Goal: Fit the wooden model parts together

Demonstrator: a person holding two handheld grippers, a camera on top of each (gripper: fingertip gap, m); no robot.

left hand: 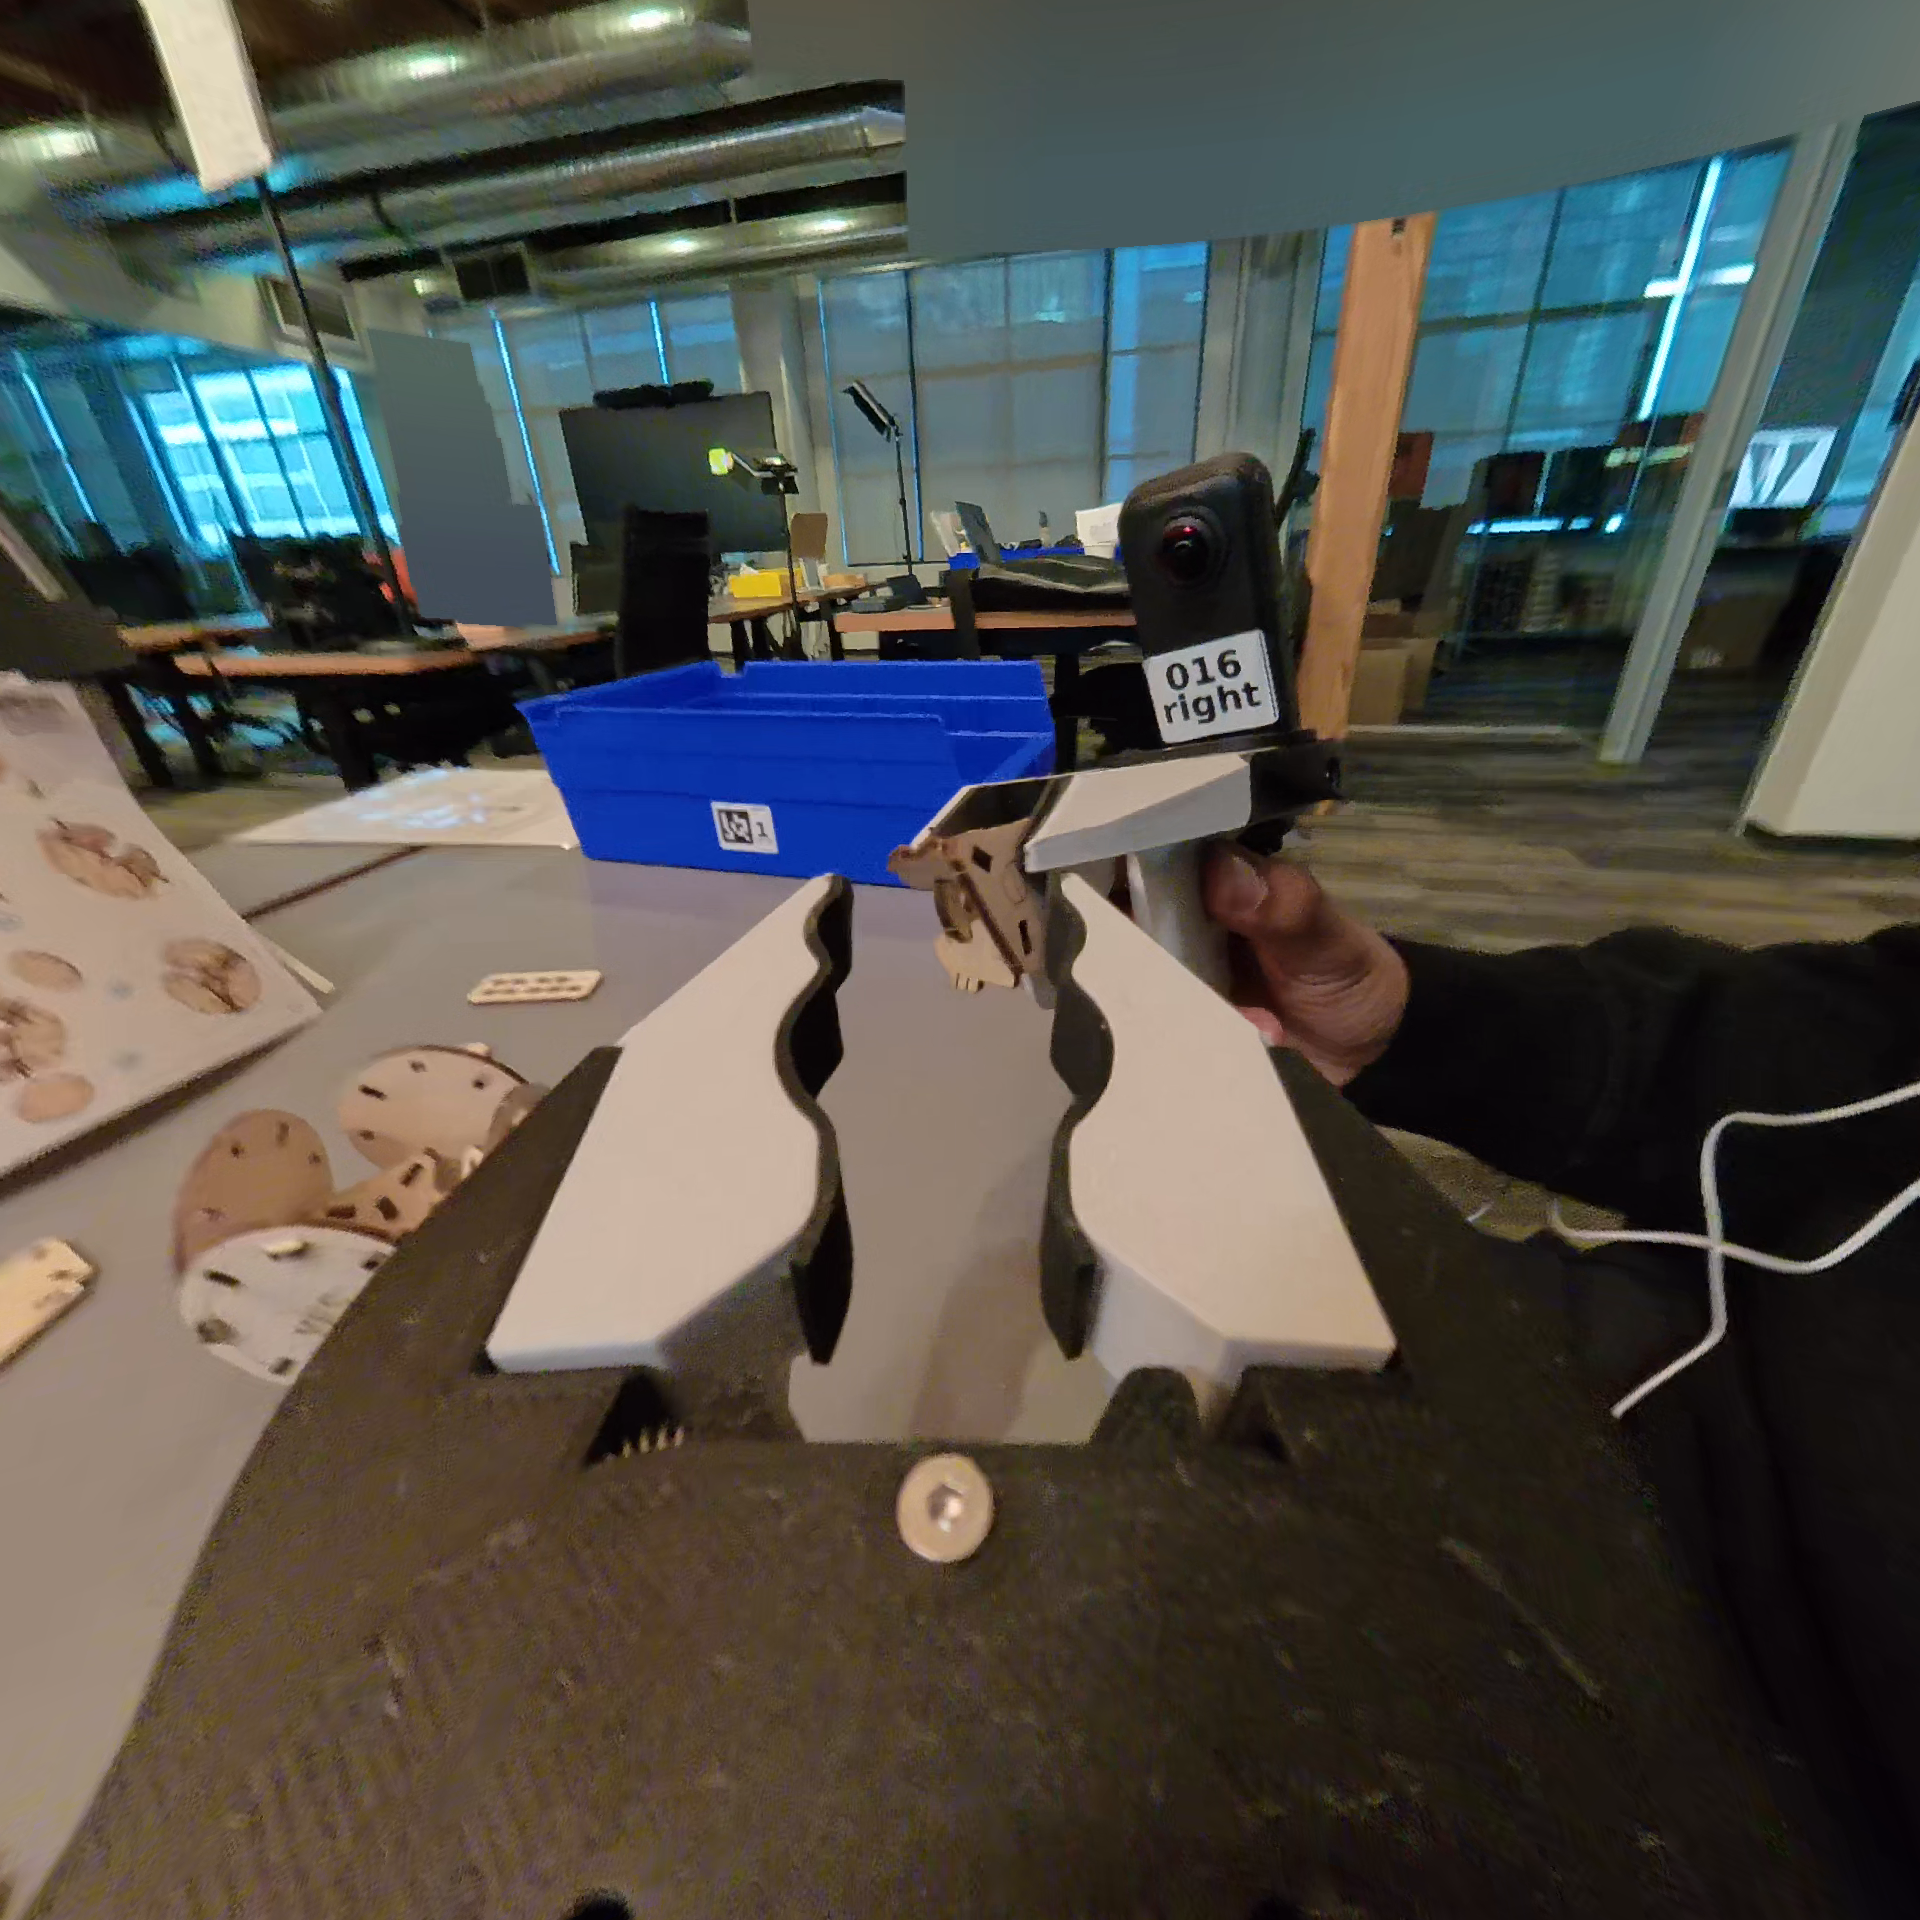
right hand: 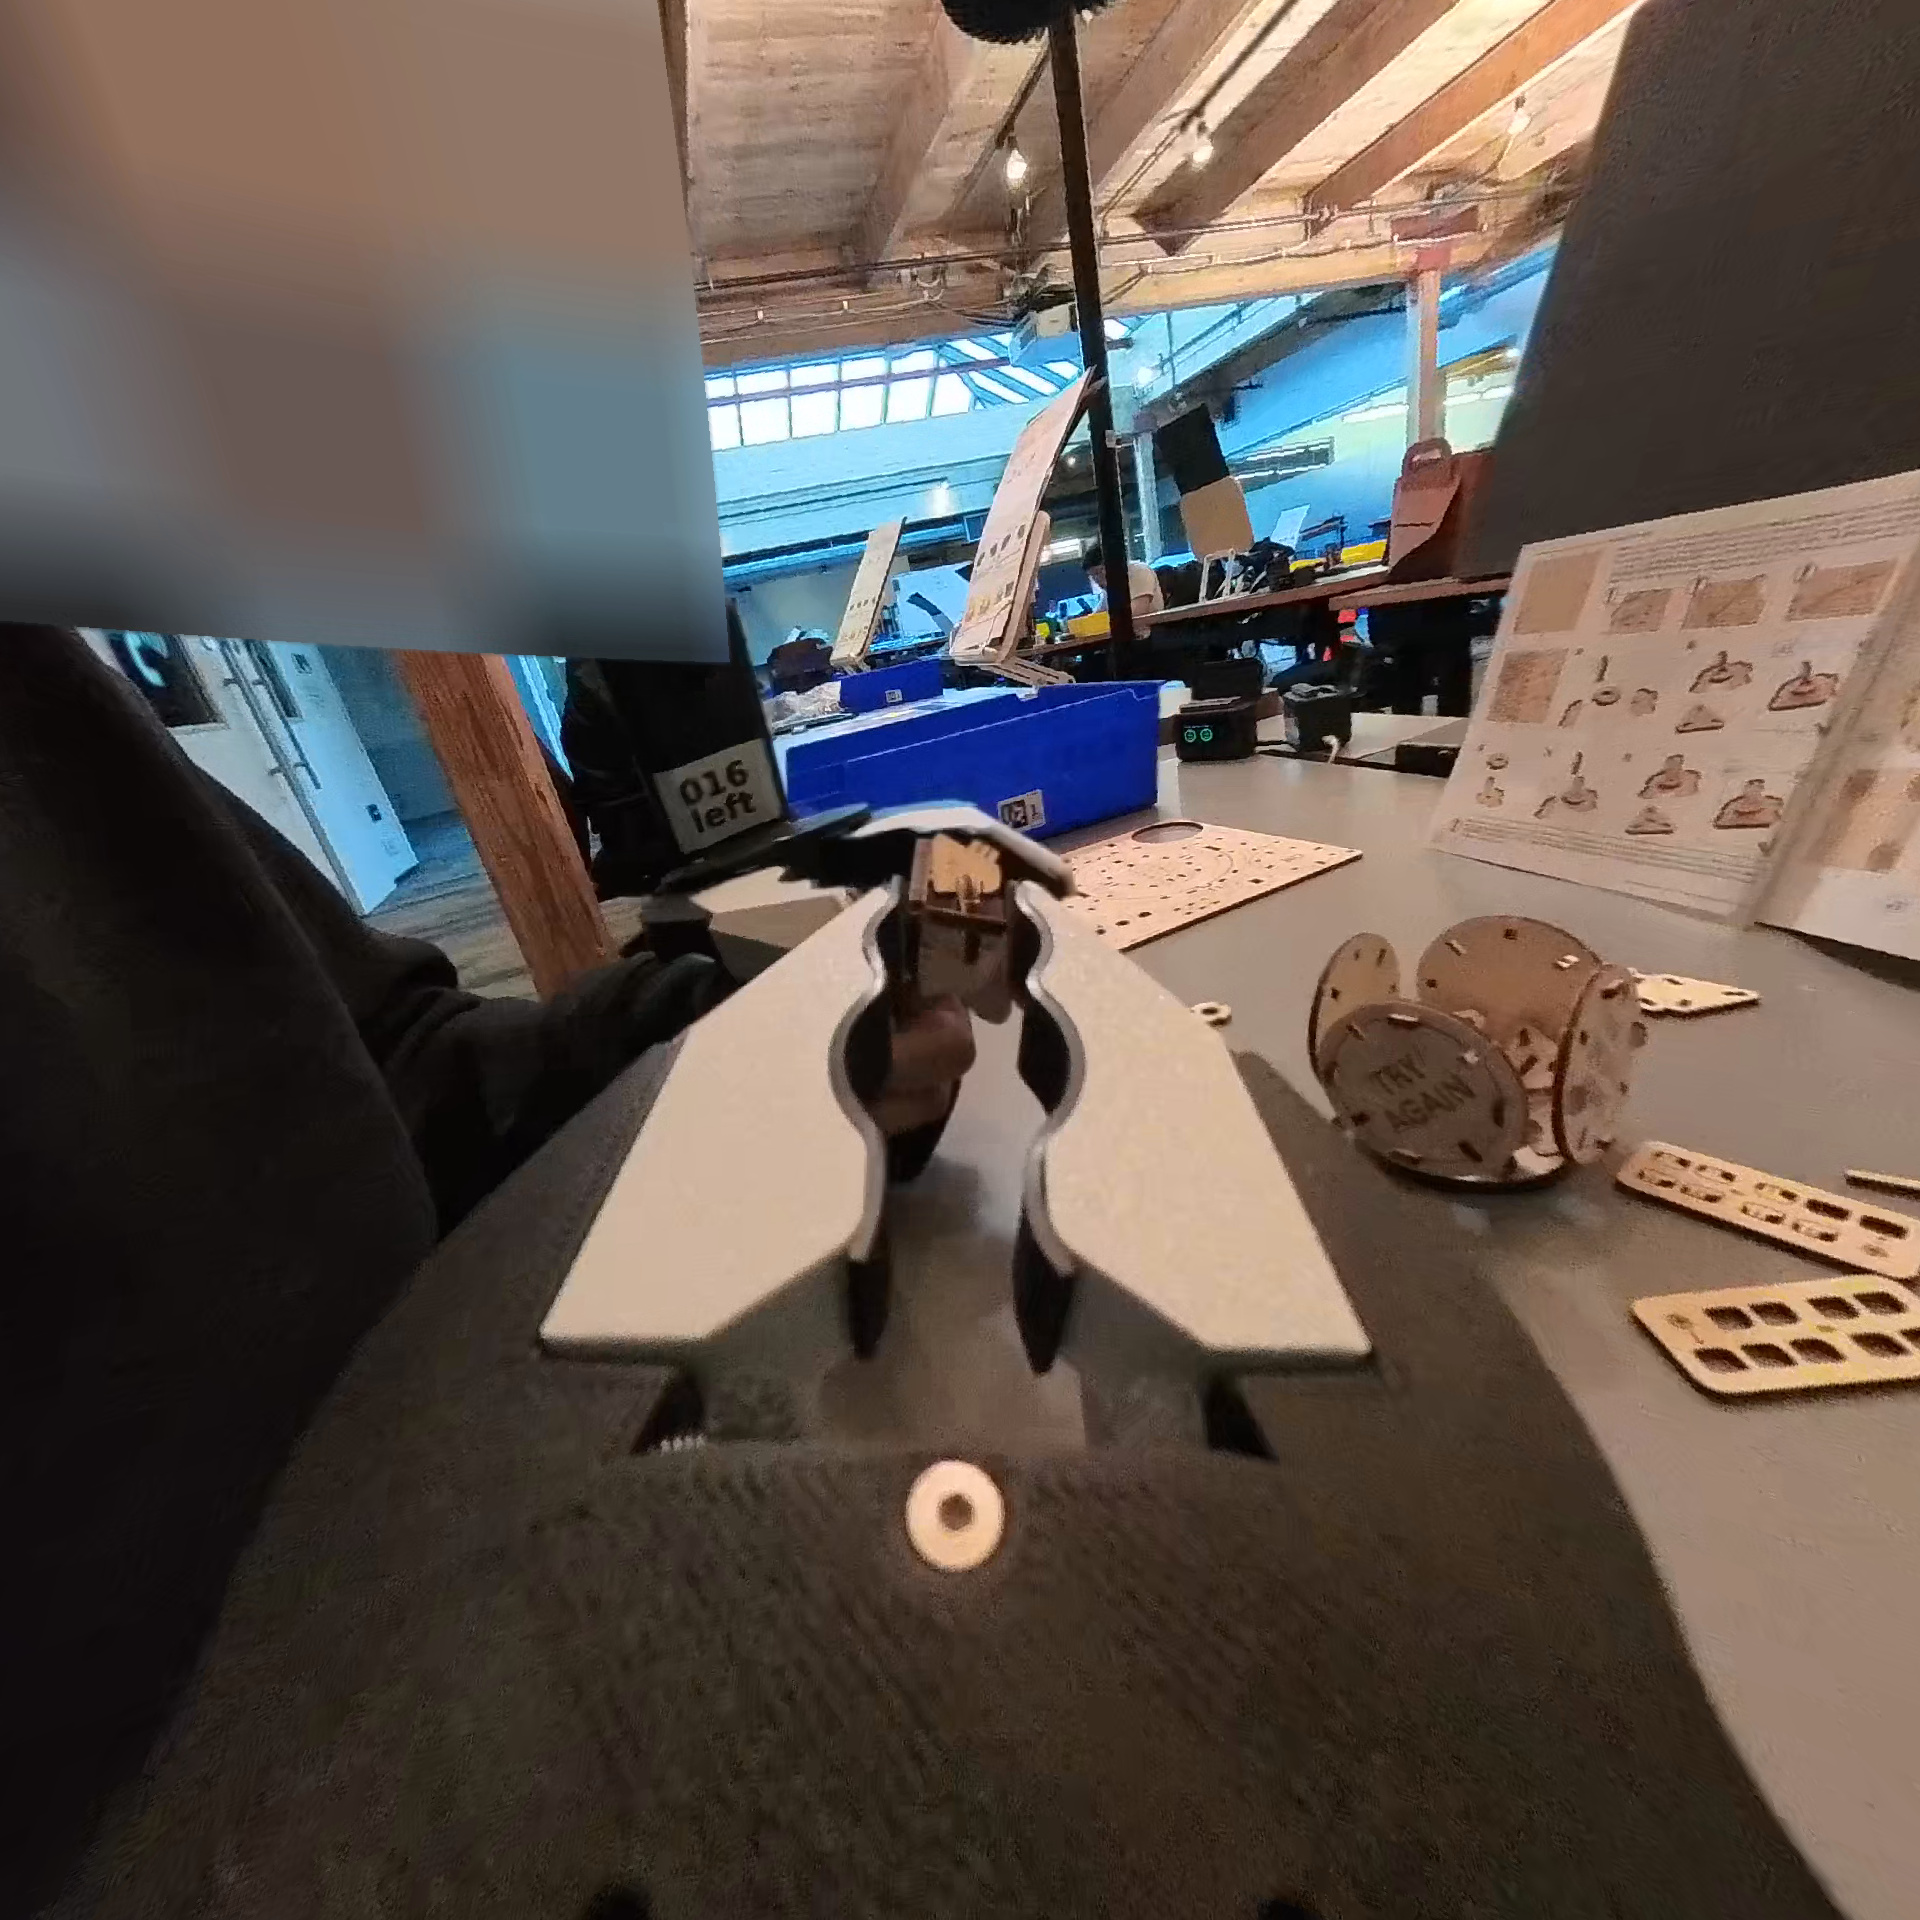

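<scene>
Large blurred patches cover the upper middle and right of the left wrist view and the upper left of the right wrist view. The small wooden assembly (right hand: 951, 914) in the right hand-held gripper (right hand: 954, 904) is partly hidden by the fingertips, so its full shape cannot be told. The wooden strips (right hand: 1787, 1325) at the right are cut off by the edge, as is the instruction sheet (right hand: 1704, 707). The pile of wooden discs (left hand: 312, 1195) is partly hidden behind the left hand-held gripper (left hand: 951, 914) body. Far desks are too blurred to read.
</scene>
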